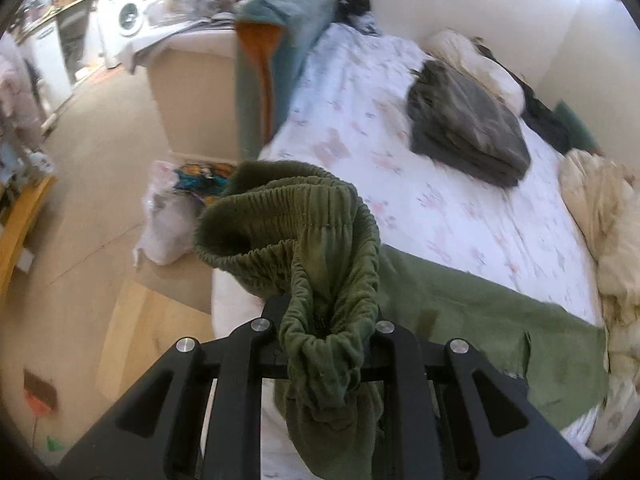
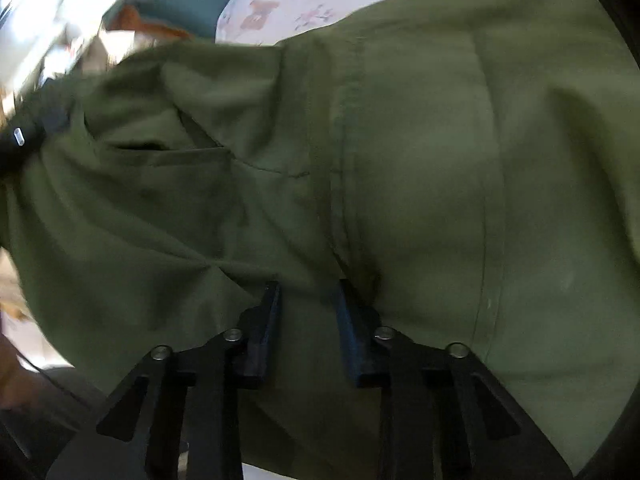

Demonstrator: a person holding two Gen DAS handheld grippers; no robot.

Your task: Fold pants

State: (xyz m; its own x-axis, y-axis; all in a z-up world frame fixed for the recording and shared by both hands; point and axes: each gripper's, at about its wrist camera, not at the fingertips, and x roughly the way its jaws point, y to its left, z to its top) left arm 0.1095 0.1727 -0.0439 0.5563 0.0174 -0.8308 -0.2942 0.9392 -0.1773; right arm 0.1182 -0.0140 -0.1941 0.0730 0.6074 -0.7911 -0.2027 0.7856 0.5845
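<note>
Olive green pants (image 1: 472, 312) lie partly on the bed. My left gripper (image 1: 326, 320) is shut on their elastic waistband (image 1: 296, 216), which bunches up above the fingers and drapes over them, held above the bed's near edge. In the right wrist view the pants (image 2: 400, 140) fill the frame, with a pocket opening and a seam showing. My right gripper (image 2: 308, 292) is close over the fabric with a fold of cloth between its fingers; the tips are buried in it. The left gripper's body shows at the far left of this view (image 2: 24, 136).
The bed (image 1: 360, 128) has a white floral sheet. A folded grey garment (image 1: 468, 124) lies on it, with cream bedding (image 1: 600, 216) at right. A white bag (image 1: 168, 220) stands on the floor at left, near a cabinet (image 1: 192, 92) and a washing machine (image 1: 124, 20).
</note>
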